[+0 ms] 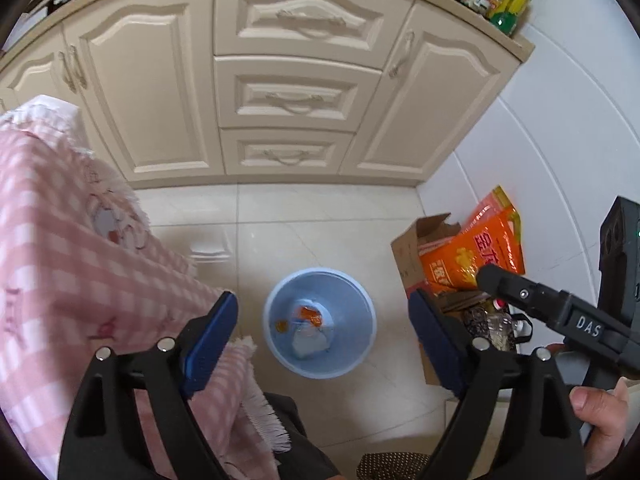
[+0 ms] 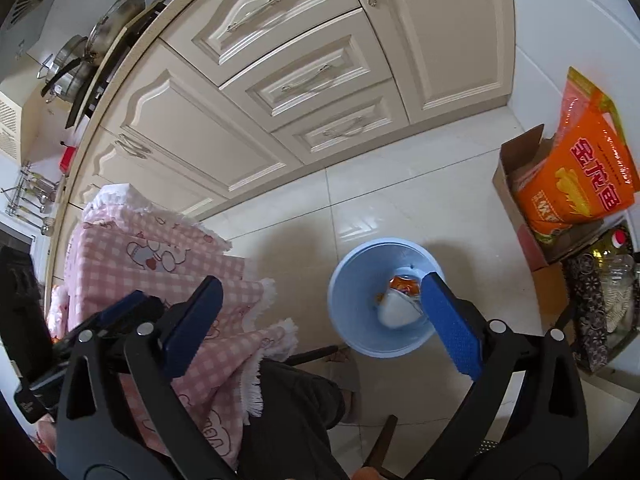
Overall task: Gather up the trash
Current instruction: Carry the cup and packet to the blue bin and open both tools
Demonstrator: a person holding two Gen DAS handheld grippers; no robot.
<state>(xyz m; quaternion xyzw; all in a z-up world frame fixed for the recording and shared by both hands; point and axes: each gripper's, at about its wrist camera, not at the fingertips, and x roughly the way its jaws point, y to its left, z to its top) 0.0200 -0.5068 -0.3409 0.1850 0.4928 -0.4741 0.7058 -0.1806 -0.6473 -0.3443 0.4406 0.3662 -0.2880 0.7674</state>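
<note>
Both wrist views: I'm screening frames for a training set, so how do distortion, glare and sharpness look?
Left wrist view: fisheye bows the cabinets; window glare on the floor; bin fairly sharp. Right wrist view: cabinets tilt steeply; glare on the floor tile beside the bin; soft shadows; dark corners in both.

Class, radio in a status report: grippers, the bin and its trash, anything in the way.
Left gripper open, empty. Right gripper open, empty. Blue bin on floor, orange and white trash inside. Pink checked cloth beside bin, not covering it.
</note>
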